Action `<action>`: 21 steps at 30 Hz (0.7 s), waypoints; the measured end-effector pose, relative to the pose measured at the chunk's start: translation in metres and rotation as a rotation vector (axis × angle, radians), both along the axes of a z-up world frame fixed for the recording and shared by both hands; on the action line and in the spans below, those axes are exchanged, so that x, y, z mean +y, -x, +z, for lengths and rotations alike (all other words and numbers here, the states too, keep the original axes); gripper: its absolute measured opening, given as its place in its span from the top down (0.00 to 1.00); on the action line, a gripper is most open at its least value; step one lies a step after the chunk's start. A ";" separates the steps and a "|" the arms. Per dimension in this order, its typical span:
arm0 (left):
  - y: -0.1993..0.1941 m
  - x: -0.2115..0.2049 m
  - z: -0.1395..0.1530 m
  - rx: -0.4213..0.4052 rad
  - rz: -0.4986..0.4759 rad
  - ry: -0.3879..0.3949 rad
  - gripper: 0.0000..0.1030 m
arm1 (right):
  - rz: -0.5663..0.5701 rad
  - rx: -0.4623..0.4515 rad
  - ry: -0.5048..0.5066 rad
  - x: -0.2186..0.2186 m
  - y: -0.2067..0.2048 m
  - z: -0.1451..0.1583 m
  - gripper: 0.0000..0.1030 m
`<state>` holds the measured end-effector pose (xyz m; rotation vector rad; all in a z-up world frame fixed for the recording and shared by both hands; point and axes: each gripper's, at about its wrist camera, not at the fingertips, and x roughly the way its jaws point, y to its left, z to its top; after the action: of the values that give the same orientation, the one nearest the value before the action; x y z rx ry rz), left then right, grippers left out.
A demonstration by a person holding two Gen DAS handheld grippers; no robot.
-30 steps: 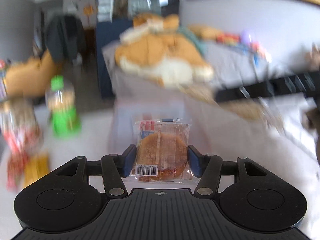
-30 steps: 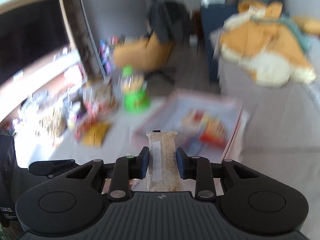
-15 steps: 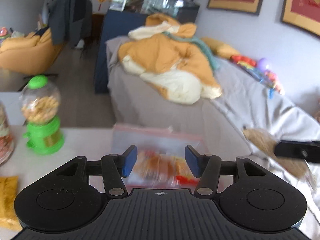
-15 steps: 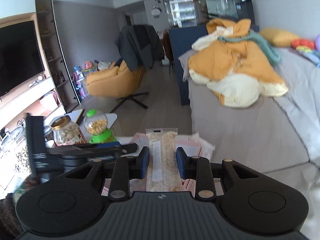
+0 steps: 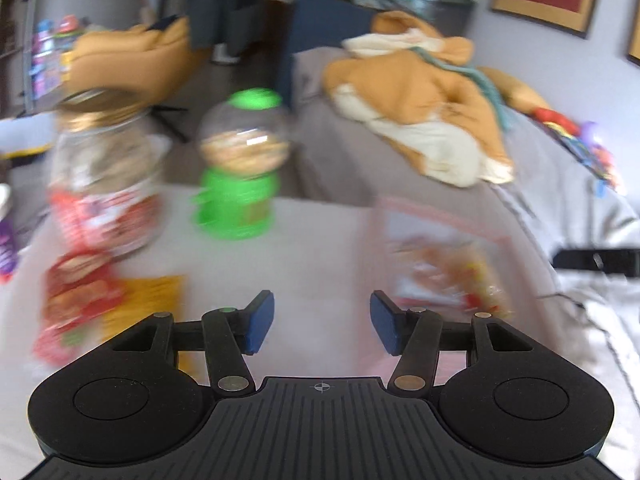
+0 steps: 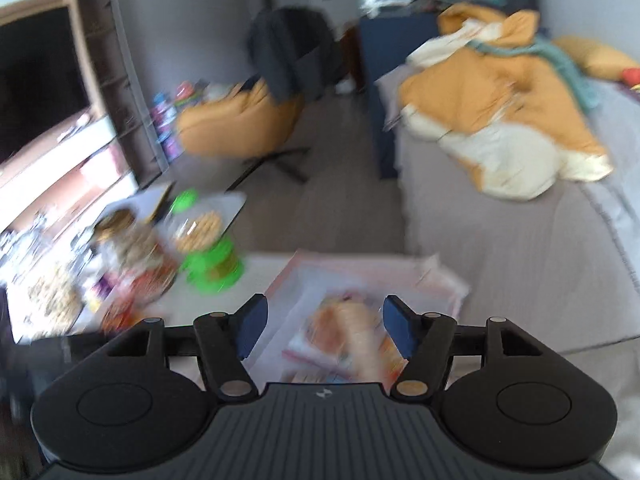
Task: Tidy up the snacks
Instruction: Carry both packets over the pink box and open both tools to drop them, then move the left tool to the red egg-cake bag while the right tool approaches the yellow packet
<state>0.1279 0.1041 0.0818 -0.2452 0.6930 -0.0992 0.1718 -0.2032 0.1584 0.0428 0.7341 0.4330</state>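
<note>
- The left claw [image 5: 322, 326] stands wide with nothing between its blue pads, only bare pale counter [image 5: 312, 248] beneath the gap
- The right claw [image 6: 325, 330] has its jaws opening; a blurred orange snack packet [image 6: 352, 332] shows in the gap, and the pads do not press on it
- That packet lies among other snack packets inside a clear zip bag [image 6: 360, 280] with a pink edge, flat on the counter's right side; in the left view the same bag [image 5: 448, 264] sits just right of the left claw
- Left of the left claw lie a yellow packet [image 5: 148, 300] and blurred red packets [image 5: 76, 292], close together
- Farther back stands a glass jar [image 5: 104, 184] with a gold lid and a red label
- Beside it, to the right, stands a green candy dispenser [image 5: 240, 168] with a clear globe of snacks
- Beyond the counter is a grey bed [image 6: 500, 248] with an orange and cream quilt [image 6: 500, 120] heaped on it
- Far left sits an orange armchair [image 6: 240, 128]
</note>
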 end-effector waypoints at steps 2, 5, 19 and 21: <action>0.011 0.022 -0.009 0.002 0.037 0.015 0.43 | 0.027 0.064 0.030 0.015 0.001 -0.016 0.38; 0.030 0.051 -0.016 -0.022 0.099 0.032 0.43 | 0.053 0.176 0.073 0.036 -0.008 -0.040 0.63; 0.058 0.164 -0.042 -0.075 0.365 0.092 0.43 | -0.003 0.231 0.275 0.068 -0.044 -0.084 0.76; 0.058 0.170 -0.046 -0.077 0.363 0.096 0.43 | -0.030 0.187 0.370 0.070 -0.047 -0.085 0.76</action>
<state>0.0701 0.2743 0.0362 -0.4533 0.5586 0.2040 0.2186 -0.1330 0.0736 -0.2559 0.9874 0.2615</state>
